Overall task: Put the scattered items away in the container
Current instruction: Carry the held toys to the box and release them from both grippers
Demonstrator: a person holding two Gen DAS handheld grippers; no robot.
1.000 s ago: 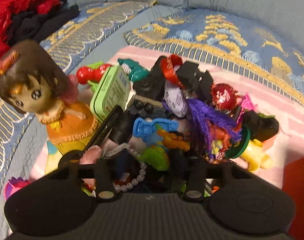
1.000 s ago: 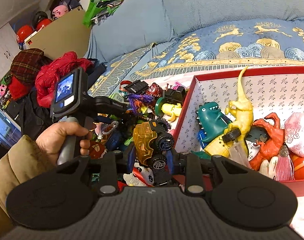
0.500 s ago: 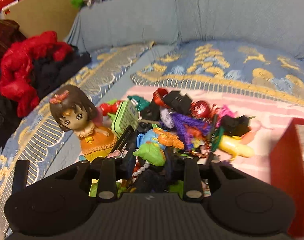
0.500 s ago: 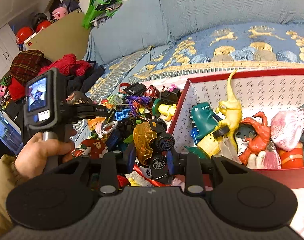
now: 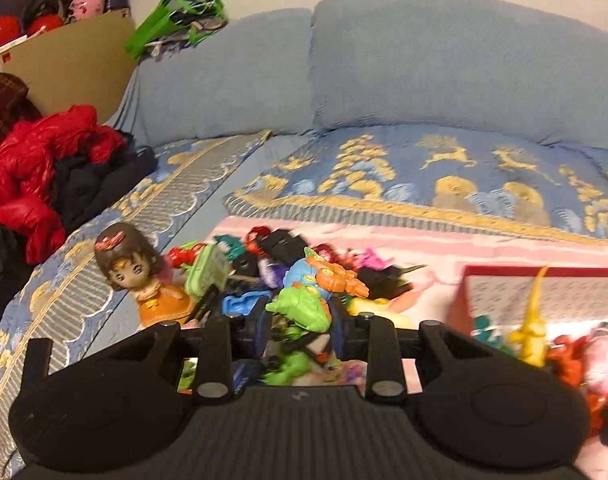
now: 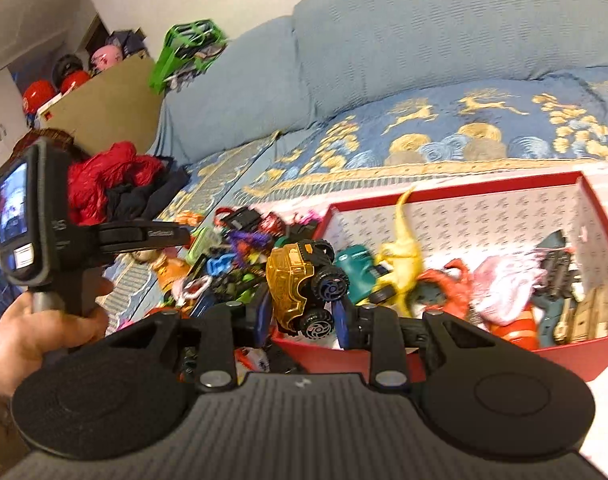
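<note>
My left gripper [image 5: 302, 320] is shut on a green, blue and orange toy figure [image 5: 309, 294] and holds it above the toy pile [image 5: 264, 264] on the pink cloth. My right gripper [image 6: 304, 312] is shut on a yellow toy car with black wheels [image 6: 300, 284], held over the near left corner of the red box [image 6: 503, 354]. The box holds a yellow dinosaur [image 6: 401, 256], a teal dinosaur [image 6: 353, 266], a red creature and a pink item. The box also shows at the right of the left wrist view [image 5: 459, 300].
A big-headed doll in an orange dress [image 5: 134, 272] stands left of the pile, beside a green tin [image 5: 208, 270]. Red and dark clothes [image 5: 44, 176] lie on the sofa's left. The hand holding the left gripper [image 6: 36, 336] shows in the right wrist view.
My left gripper has risen out of the pile with the green, blue and orange figure and swung right toward the box. My right gripper has carried the yellow car right, over the box's corner.
</note>
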